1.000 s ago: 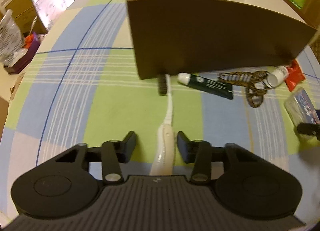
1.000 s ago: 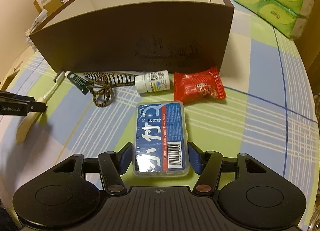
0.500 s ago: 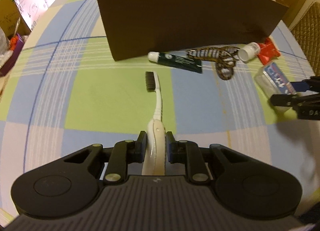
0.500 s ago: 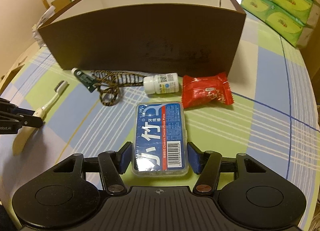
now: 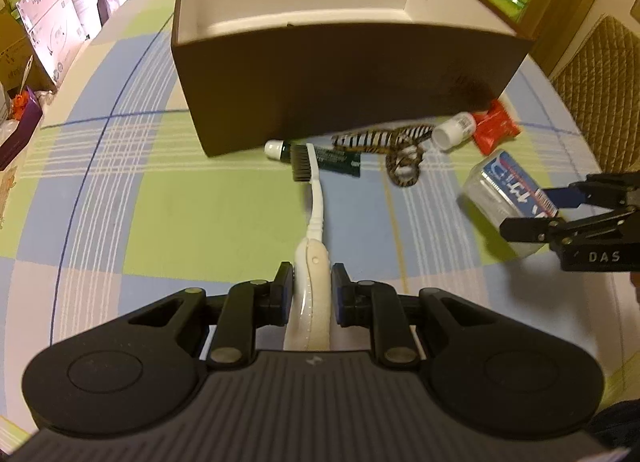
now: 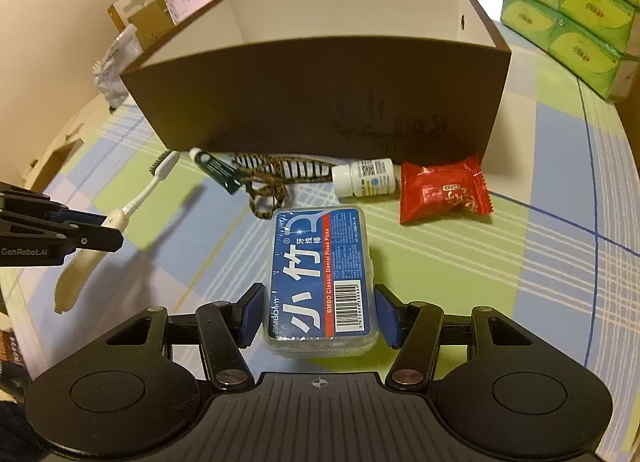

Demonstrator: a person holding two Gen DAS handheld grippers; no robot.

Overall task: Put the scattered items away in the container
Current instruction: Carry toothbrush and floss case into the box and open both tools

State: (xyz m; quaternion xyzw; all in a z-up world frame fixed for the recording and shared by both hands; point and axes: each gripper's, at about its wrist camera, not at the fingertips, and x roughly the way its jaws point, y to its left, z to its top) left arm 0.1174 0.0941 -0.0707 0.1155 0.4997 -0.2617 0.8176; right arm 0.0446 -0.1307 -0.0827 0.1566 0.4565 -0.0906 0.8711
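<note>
My left gripper (image 5: pixel 312 290) is shut on the handle of a white toothbrush (image 5: pixel 314 197), which is lifted off the table with its dark bristles pointing at the brown box (image 5: pixel 352 89). My right gripper (image 6: pixel 318 316) is shut on a blue dental floss pick box (image 6: pixel 320 274), also raised above the cloth. In front of the brown box (image 6: pixel 312 97) lie a green toothpaste tube (image 6: pixel 218 171), a striped cord (image 6: pixel 280 175), a white pill bottle (image 6: pixel 364 177) and a red snack packet (image 6: pixel 442 189). The box's white inside looks empty where I can see it.
A checked green and blue tablecloth (image 5: pixel 160 205) covers the table. Green tissue packs (image 6: pixel 572 1) are stacked at the back right. Cardboard boxes and bags (image 5: pixel 44 33) stand off the table's left edge. A quilted chair back (image 5: pixel 600 73) is at the right.
My left gripper closed on the toothbrush handle and lifted it away from the box wall. My right gripper rose with the floss pick box, so both box openings now show.
</note>
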